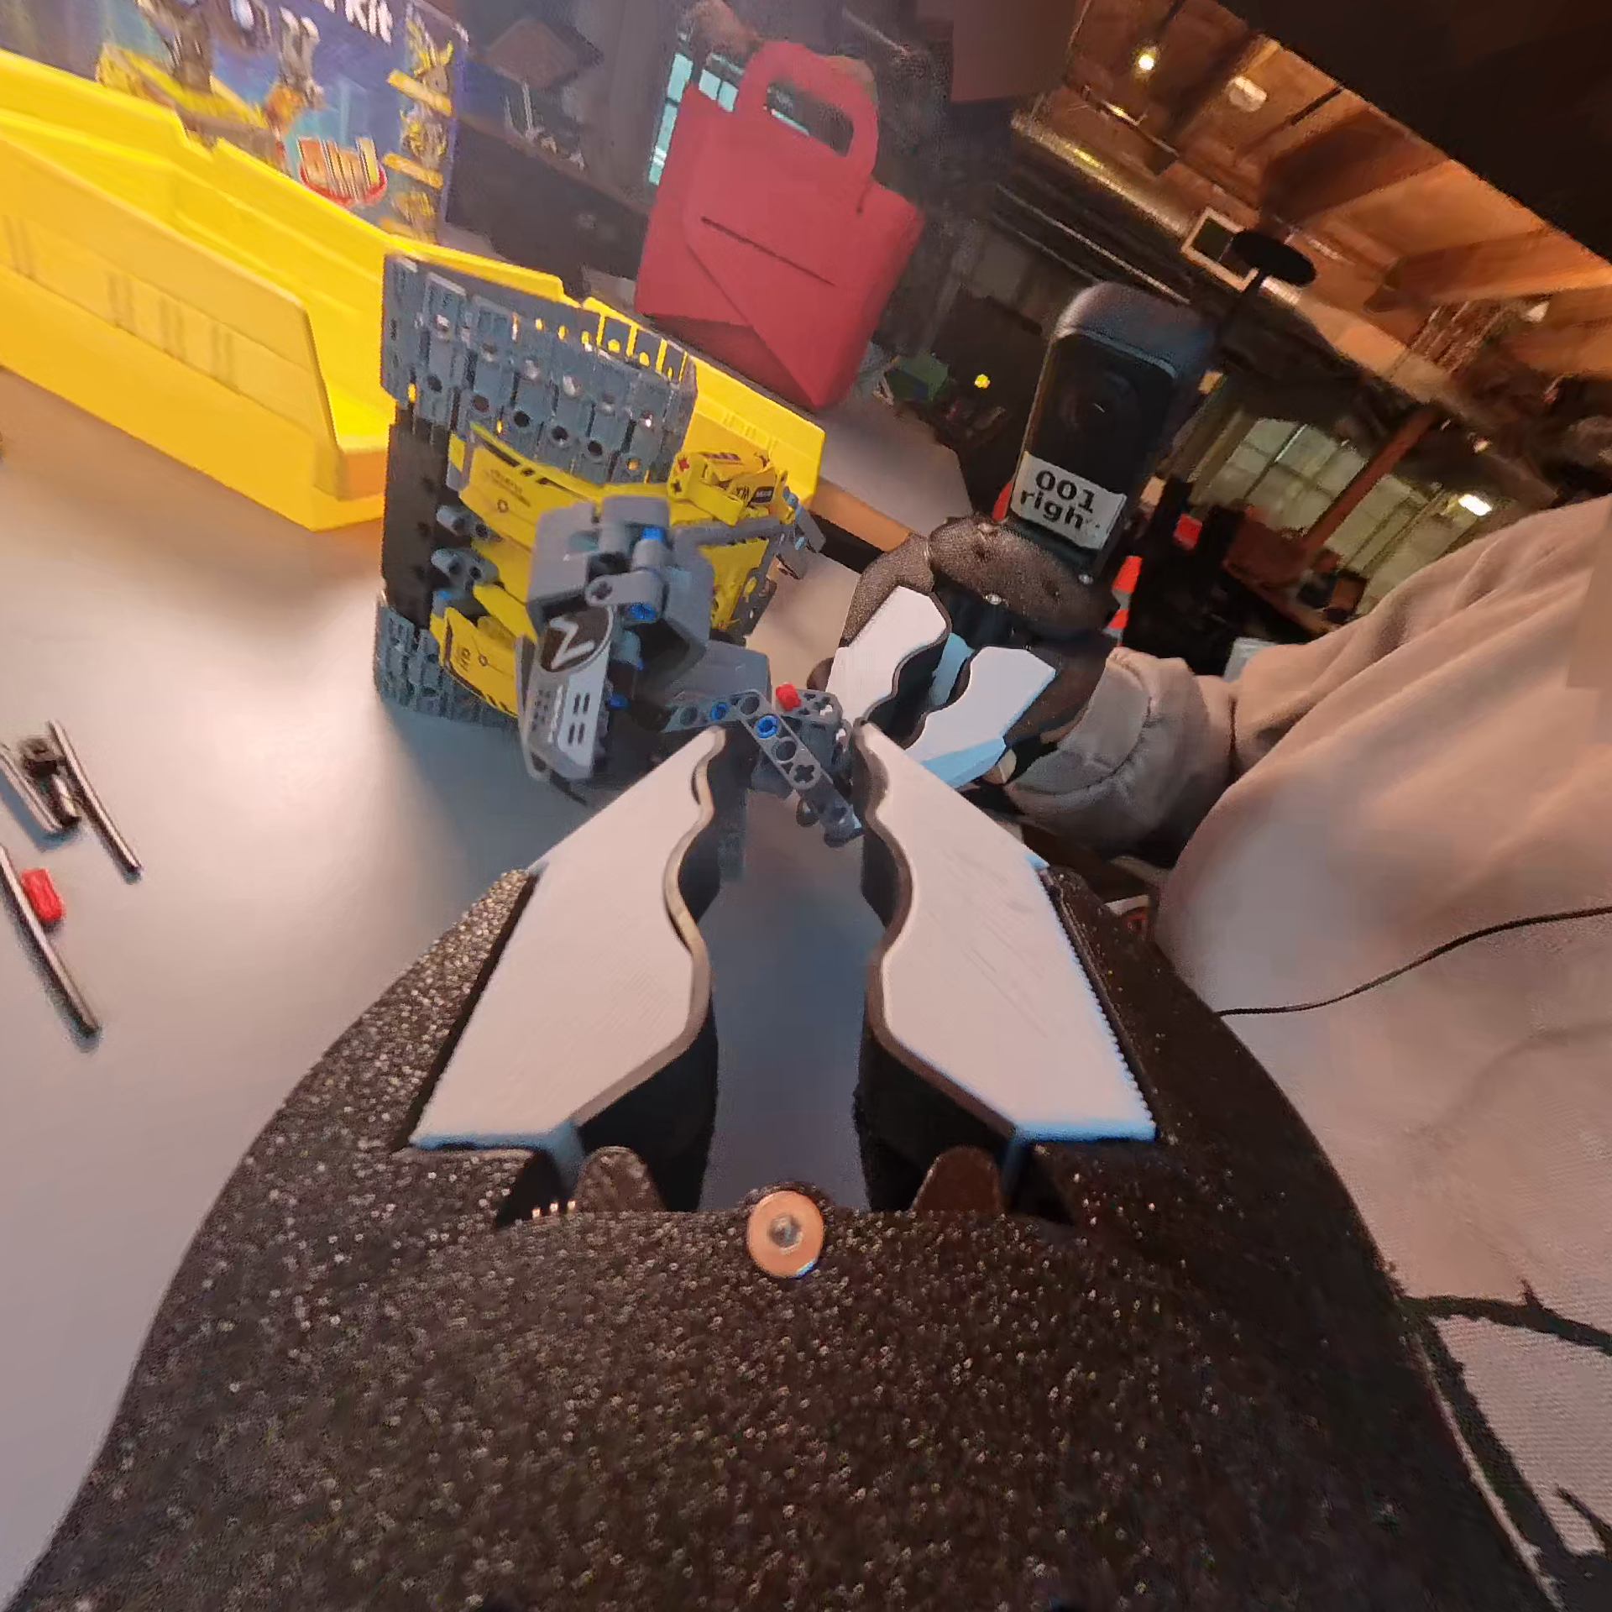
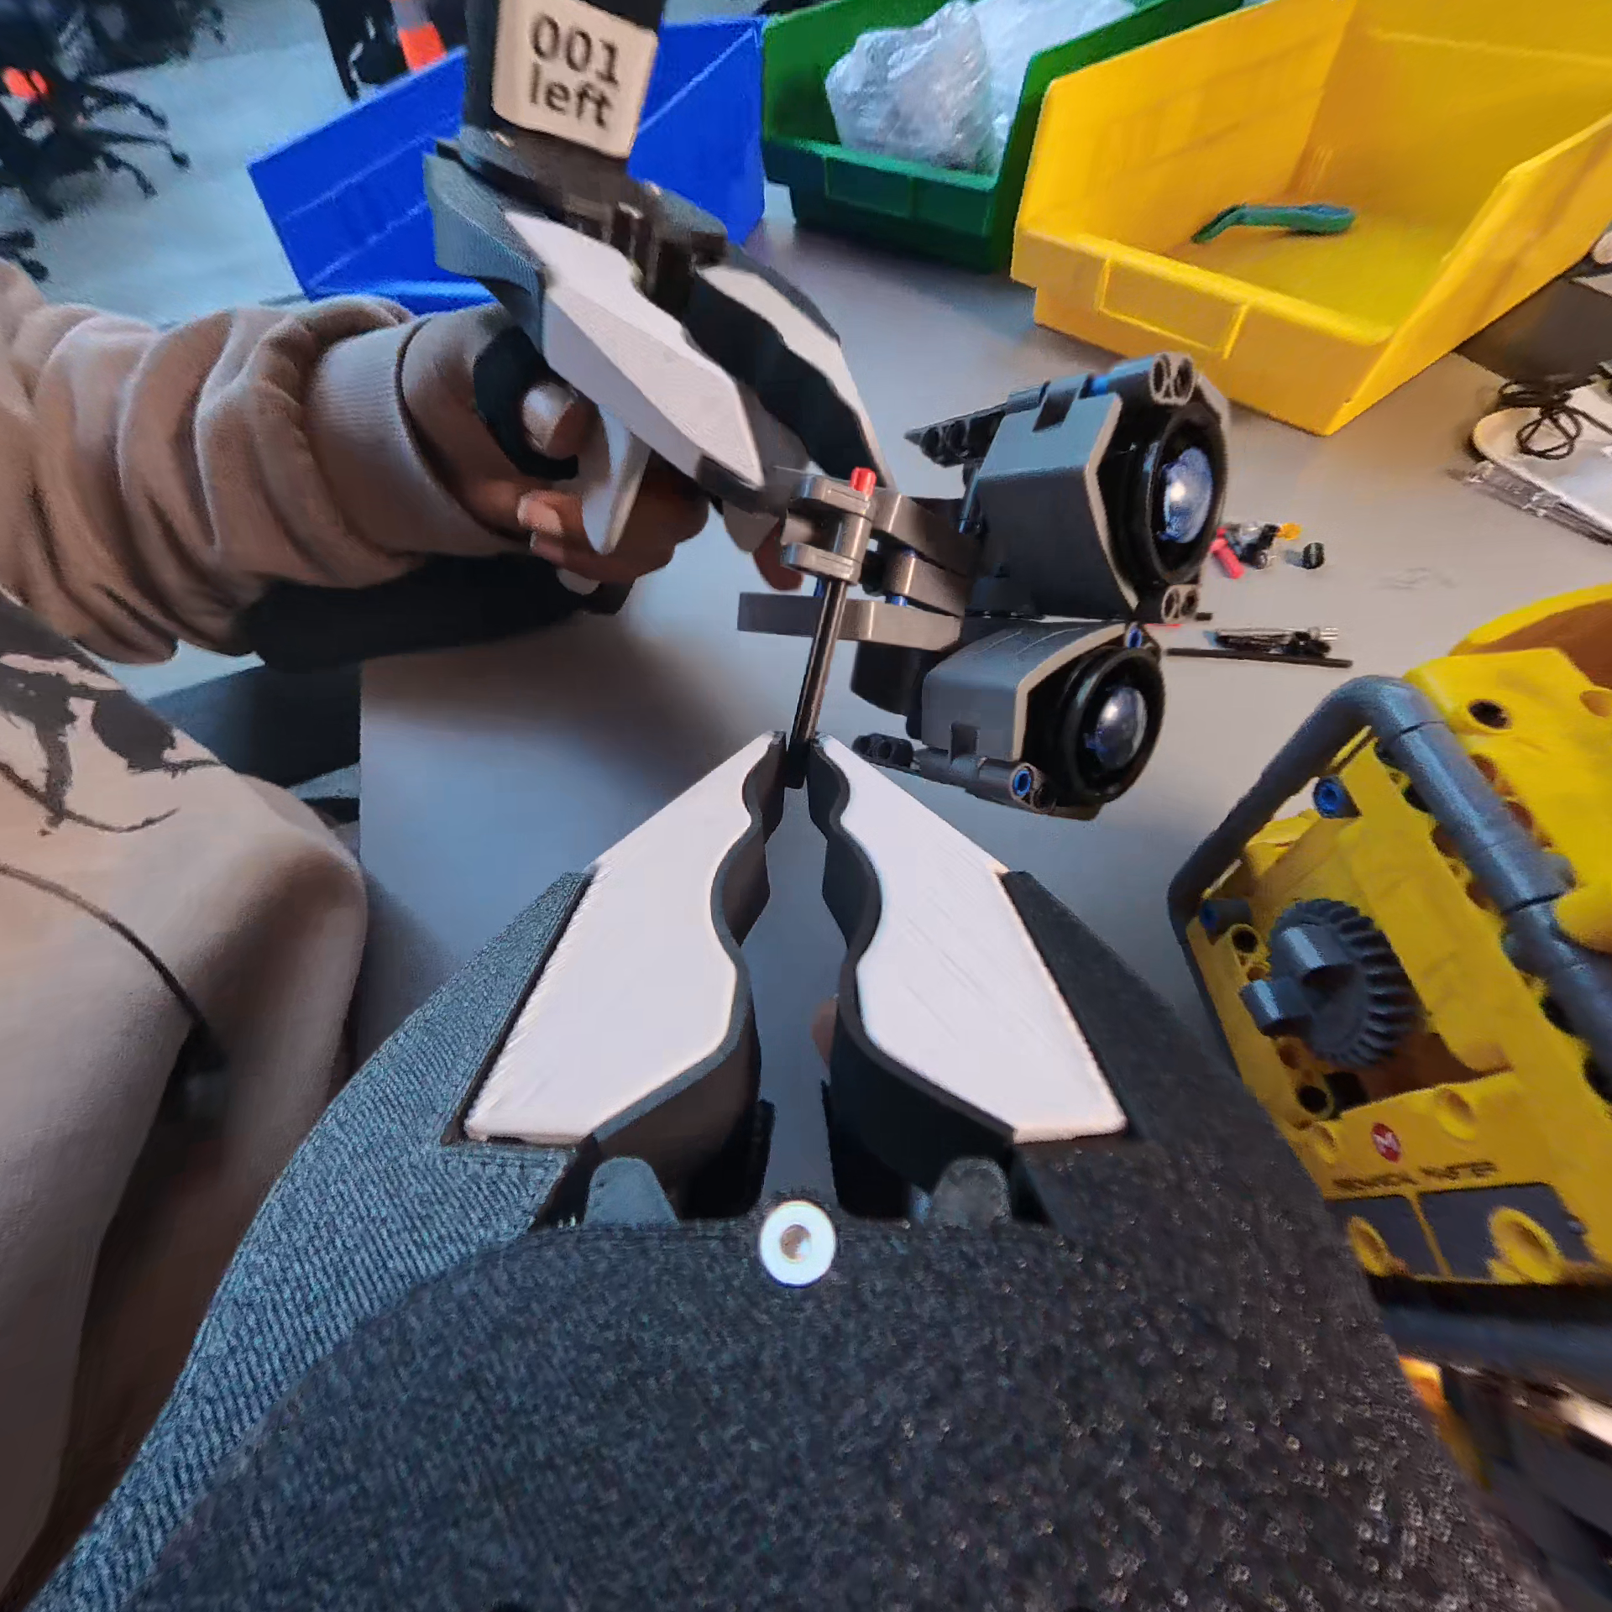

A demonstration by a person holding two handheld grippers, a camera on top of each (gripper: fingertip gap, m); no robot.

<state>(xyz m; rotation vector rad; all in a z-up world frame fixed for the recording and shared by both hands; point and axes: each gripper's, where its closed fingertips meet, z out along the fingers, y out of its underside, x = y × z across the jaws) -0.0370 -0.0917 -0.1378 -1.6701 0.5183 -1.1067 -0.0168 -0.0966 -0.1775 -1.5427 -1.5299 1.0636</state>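
Note:
A grey brick-built assembly with two round lens-like pods (image 2: 1073, 541) is held in the air above the table. My left gripper (image 1: 789, 752) is shut on its grey holed beams (image 1: 798, 768); the right wrist view shows the left gripper (image 2: 759, 502) clamping that arm beside a red pin (image 2: 862, 478). My right gripper (image 2: 795, 761) is shut on the lower end of a black axle (image 2: 820, 663) that runs up through the grey beams. The right gripper also shows in the left wrist view (image 1: 872, 728), close behind the beams.
A yellow and grey brick-built model (image 1: 558, 488) stands on the grey table (image 1: 218, 698), also near my right gripper (image 2: 1413, 1003). Yellow bin (image 2: 1291, 201), green bin (image 2: 907, 174), blue bin (image 2: 366, 192), a red bag (image 1: 776, 235). Loose black axles (image 1: 96, 811) lie at left.

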